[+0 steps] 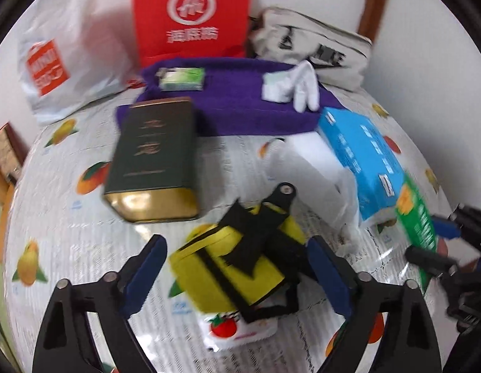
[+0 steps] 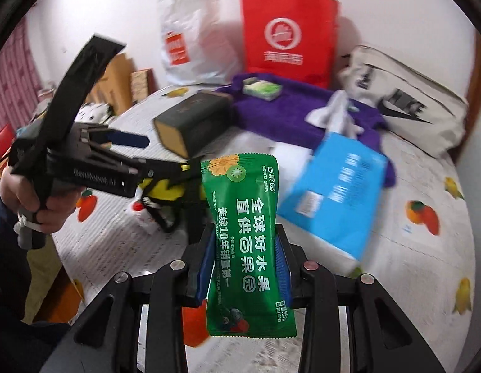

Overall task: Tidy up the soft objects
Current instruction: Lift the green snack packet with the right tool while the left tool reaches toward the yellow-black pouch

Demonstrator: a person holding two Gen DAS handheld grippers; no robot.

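Observation:
A yellow pouch with black straps (image 1: 240,261) lies on the fruit-print tablecloth (image 1: 69,217). My left gripper (image 1: 237,276) stands open around it; the left pad (image 1: 147,270) is clear of the fabric and the right pad (image 1: 324,276) is close beside it. My right gripper (image 2: 246,267) is shut on a green wet-wipes packet (image 2: 246,242), held upright above the table. That packet (image 1: 417,220) also shows at the right edge of the left wrist view. The pouch (image 2: 165,189) is partly hidden behind the left gripper in the right wrist view.
Behind lie a dark green tin (image 1: 153,161), a purple towel (image 1: 240,105) with a small green packet (image 1: 181,79) and white glove (image 1: 302,88), and a blue tissue pack (image 1: 361,152). A red paper bag (image 1: 190,15), white plastic bag (image 1: 63,62) and canvas bag (image 1: 318,43) stand against the wall. A tomato-print sachet (image 1: 237,329) peeks from under the pouch.

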